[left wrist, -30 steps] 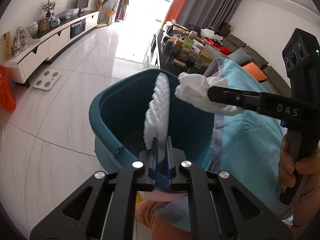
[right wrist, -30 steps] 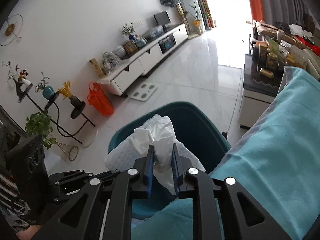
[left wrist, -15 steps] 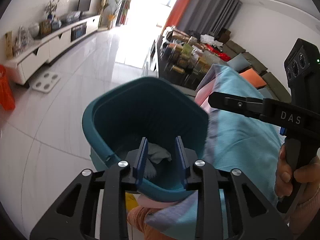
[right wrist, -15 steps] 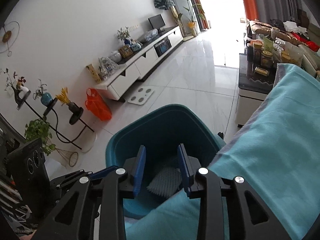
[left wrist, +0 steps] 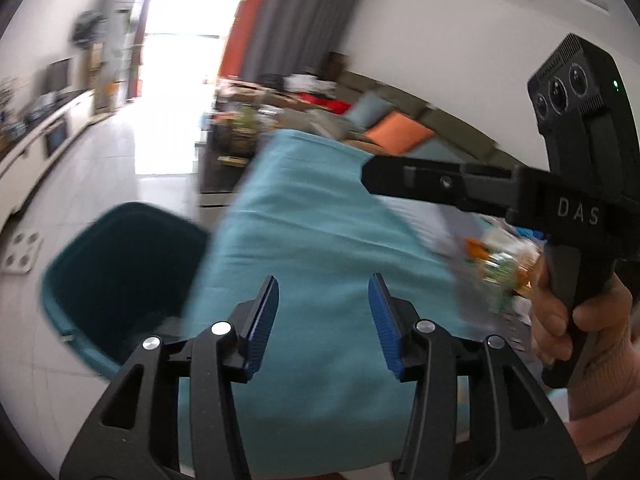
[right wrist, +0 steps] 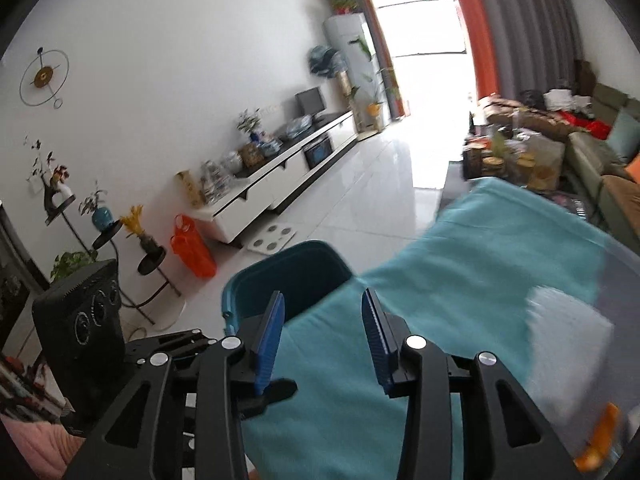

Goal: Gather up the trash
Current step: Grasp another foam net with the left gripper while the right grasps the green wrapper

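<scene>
A dark teal trash bin (left wrist: 120,276) stands on the floor beside a table covered with a light blue cloth (left wrist: 320,240); it also shows in the right wrist view (right wrist: 288,276). My left gripper (left wrist: 323,312) is open and empty above the cloth, right of the bin. My right gripper (right wrist: 323,334) is open and empty above the cloth's edge, just past the bin. A white item (right wrist: 568,344) and an orange-tinted piece (right wrist: 600,432) lie on the cloth at the right. Blurred colourful wrappers (left wrist: 500,272) lie on the cloth near the right hand.
A white TV cabinet (right wrist: 280,176) runs along the left wall, with an orange bag (right wrist: 192,248) and a white scale (right wrist: 272,238) on the floor. A cluttered coffee table (right wrist: 516,160) and a sofa (right wrist: 600,160) stand behind.
Both grippers let their white trash fall into the bin, opened wider, then swung right from the bin to over the cloth.
</scene>
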